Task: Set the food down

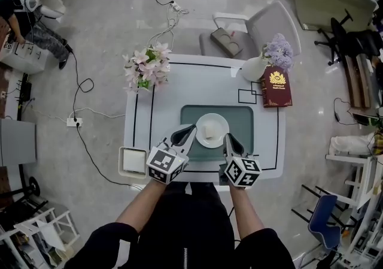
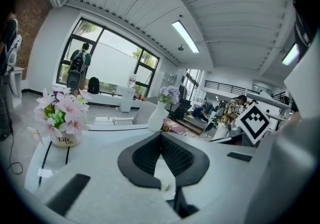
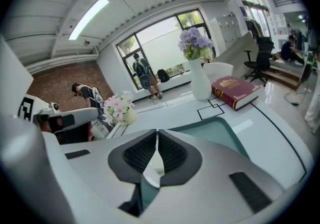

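- Teal rectangular placemat (image 1: 244,119) carries the round white plate (image 1: 222,122), lying flat: setting-down looks nearly finished
- Plate holds one pale block of food (image 1: 210,132), centred
- Left gripper (image 1: 192,130) and right gripper (image 1: 228,138) flank its rim, jaws closed together, apparently gripping nothing; next, draw both clear without nudging it

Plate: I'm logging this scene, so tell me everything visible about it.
The plate is small, round, white, ceramic-looking, and level over the teal mat near the front edge of the table. A pale block of food sits on it. The left gripper is shut on its left rim, the right gripper on its right rim. Whether it rests on the mat or hangs above cannot be told.
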{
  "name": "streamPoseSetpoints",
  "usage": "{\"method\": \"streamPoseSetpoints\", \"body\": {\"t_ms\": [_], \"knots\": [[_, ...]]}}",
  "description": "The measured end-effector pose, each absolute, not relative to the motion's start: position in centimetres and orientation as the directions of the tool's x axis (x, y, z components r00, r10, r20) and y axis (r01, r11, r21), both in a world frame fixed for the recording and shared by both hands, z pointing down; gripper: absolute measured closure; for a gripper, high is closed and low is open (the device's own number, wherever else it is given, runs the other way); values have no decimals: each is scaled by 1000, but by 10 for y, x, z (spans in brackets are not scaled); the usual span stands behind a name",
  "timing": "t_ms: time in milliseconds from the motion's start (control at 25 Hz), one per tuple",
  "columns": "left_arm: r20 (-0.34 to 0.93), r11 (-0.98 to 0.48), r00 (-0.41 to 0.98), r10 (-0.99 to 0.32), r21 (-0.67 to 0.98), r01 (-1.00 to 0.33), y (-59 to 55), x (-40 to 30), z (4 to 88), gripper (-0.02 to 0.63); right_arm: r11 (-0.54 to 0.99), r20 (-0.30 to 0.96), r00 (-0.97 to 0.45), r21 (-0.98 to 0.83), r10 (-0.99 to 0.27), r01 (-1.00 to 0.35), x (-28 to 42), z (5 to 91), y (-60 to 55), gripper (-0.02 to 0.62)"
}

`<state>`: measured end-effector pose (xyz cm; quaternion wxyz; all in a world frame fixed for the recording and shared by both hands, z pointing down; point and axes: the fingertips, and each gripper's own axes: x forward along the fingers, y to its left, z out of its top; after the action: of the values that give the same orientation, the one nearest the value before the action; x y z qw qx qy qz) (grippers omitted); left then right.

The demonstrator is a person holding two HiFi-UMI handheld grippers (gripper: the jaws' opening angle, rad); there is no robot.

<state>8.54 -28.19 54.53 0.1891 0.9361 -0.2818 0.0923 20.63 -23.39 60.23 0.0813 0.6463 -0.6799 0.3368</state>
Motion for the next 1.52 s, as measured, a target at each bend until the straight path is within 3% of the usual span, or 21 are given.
{"method": "streamPoseSetpoints", "body": {"t_ms": [280, 1520], "knots": [[268, -787, 833, -485, 283, -549, -277, 79, 539, 600, -10, 403, -90, -241, -911, -971, 189, 553, -226, 580], [219, -742, 766, -604, 197, -641, -130, 60, 496, 600, 150, 265, -197, -188, -944, -971, 166, 495, -97, 581]]}}
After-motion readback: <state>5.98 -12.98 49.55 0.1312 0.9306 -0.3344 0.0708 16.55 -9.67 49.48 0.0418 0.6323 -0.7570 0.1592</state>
